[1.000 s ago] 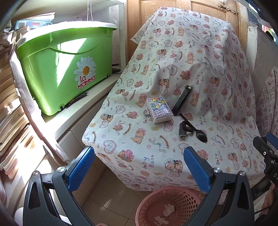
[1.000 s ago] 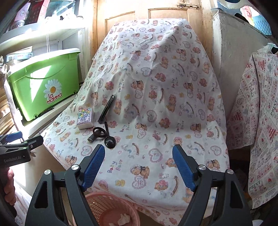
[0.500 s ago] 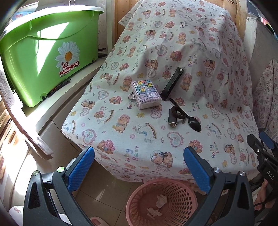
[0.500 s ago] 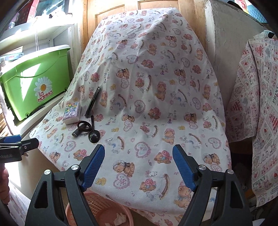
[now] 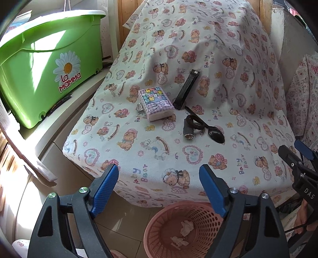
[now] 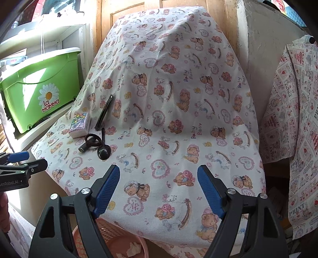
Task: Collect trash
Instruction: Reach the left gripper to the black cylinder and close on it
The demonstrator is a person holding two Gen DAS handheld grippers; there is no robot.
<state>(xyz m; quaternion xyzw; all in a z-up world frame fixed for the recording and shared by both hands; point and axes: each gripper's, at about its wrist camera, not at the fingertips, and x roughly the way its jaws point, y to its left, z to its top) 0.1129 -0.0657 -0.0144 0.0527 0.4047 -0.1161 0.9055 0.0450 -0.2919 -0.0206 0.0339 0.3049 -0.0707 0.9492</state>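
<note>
On a bear-print cloth [image 5: 159, 150] lie a patterned tissue pack [image 5: 157, 104], a long black sachet [image 5: 186, 92], a black spoon [image 5: 215, 136] and a small dark roll with a ring [image 5: 191, 127]. My left gripper [image 5: 159, 186] hovers over the cloth's front edge, short of these items; its jaws are closing with nothing between them. My right gripper [image 6: 159, 188] stands open and empty over the cloth, right of the spoon [image 6: 103, 151] and tissue pack [image 6: 79, 125]. A pink basket [image 5: 157, 224] with crumpled paper stands on the floor below.
A green La Mamma tub [image 5: 49, 65] sits on a white ledge to the left. A wooden door [image 6: 198, 4] stands behind the covered seat. Another printed cloth [image 6: 294, 119] hangs at the right. A hand [image 5: 304, 216] holds the right gripper's handle.
Both views have sunk and drawn nearer to the cloth. The left gripper's blue fingers stand closer together than before. The items on the cloth have not moved.
</note>
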